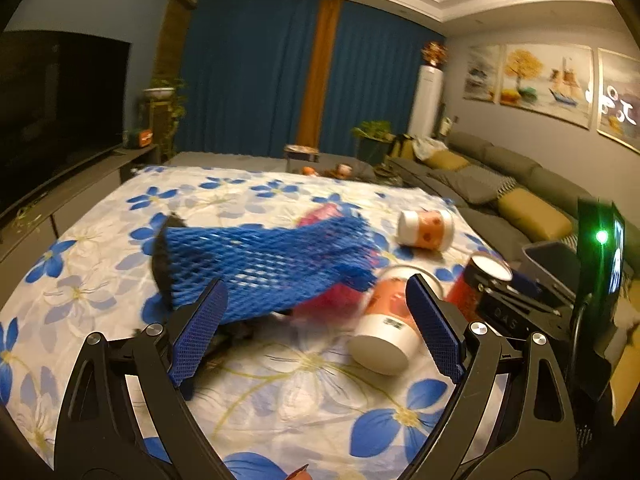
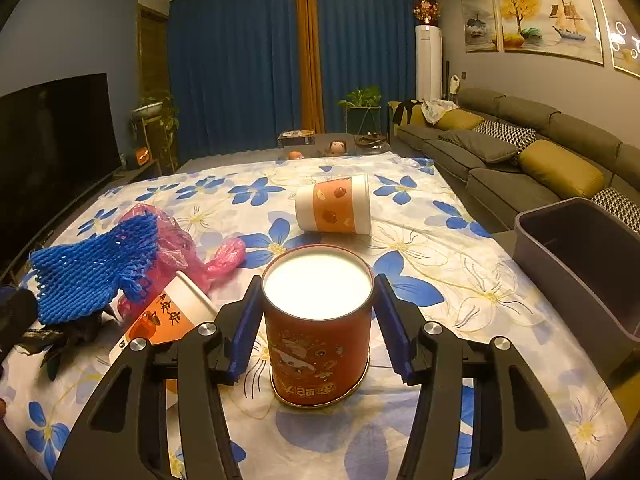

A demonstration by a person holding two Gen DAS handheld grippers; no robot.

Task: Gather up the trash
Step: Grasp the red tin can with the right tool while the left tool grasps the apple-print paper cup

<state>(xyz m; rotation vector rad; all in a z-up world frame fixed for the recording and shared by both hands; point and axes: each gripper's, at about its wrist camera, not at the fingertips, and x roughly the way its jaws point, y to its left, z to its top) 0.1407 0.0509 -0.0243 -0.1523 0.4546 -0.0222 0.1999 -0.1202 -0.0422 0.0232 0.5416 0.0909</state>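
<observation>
An upright red canister (image 2: 316, 344) with a white lid stands on the flowered cloth (image 2: 420, 240). My right gripper (image 2: 318, 280) is shut on it, one blue pad against each side. The same canister (image 1: 476, 280) shows at the right of the left wrist view. My left gripper (image 1: 316, 316) is open just above the cloth, nothing gripped. A blue foam net (image 1: 264, 268) lies just beyond its left finger, over a pink plastic bag (image 1: 332, 296) and a black bag (image 1: 160, 260). An orange-and-white paper cup (image 1: 390, 320) lies tipped by its right finger. Another such cup (image 2: 334, 208) lies farther back.
A grey bin (image 2: 580, 264) stands off the cloth's right edge, in front of a grey sofa (image 2: 500, 140) with cushions. A dark TV (image 2: 52, 152) on a low unit runs along the left. Small items sit beyond the cloth's far edge.
</observation>
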